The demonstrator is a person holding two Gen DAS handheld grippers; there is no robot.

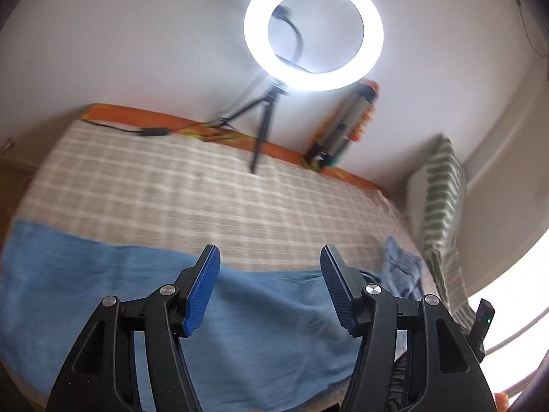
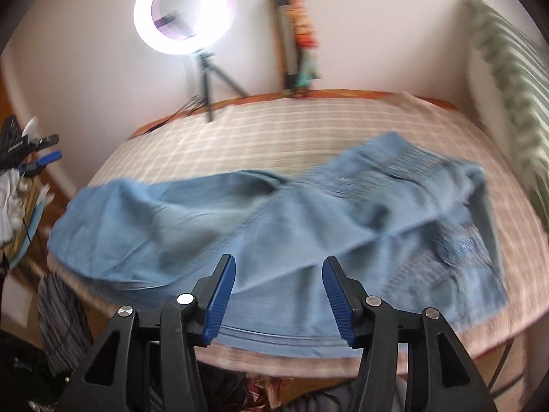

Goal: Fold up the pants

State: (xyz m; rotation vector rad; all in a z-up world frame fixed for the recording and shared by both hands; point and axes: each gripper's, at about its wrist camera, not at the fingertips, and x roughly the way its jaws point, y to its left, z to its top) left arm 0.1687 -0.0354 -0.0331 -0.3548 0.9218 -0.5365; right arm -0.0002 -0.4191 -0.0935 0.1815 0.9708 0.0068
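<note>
Light blue pants (image 2: 274, 219) lie spread across the checked bed cover (image 2: 274, 130), legs toward the left and the waistband (image 2: 411, 164) toward the right. My right gripper (image 2: 278, 274) hangs open above the pants near the bed's front edge, with nothing between its blue pads. In the left wrist view the same pants (image 1: 103, 285) stretch along the near edge of the bed. My left gripper (image 1: 270, 261) is open above them, and its blue pads touch nothing. My left gripper also shows small at the left edge (image 2: 44, 151) of the right wrist view.
A lit ring light on a tripod (image 1: 314, 31) stands at the bed's far edge against the wall (image 1: 137, 34). A rolled orange and grey item (image 1: 343, 123) leans there too. A green striped pillow (image 1: 442, 189) stands at the right. Clutter (image 2: 20, 199) lies off the bed's left side.
</note>
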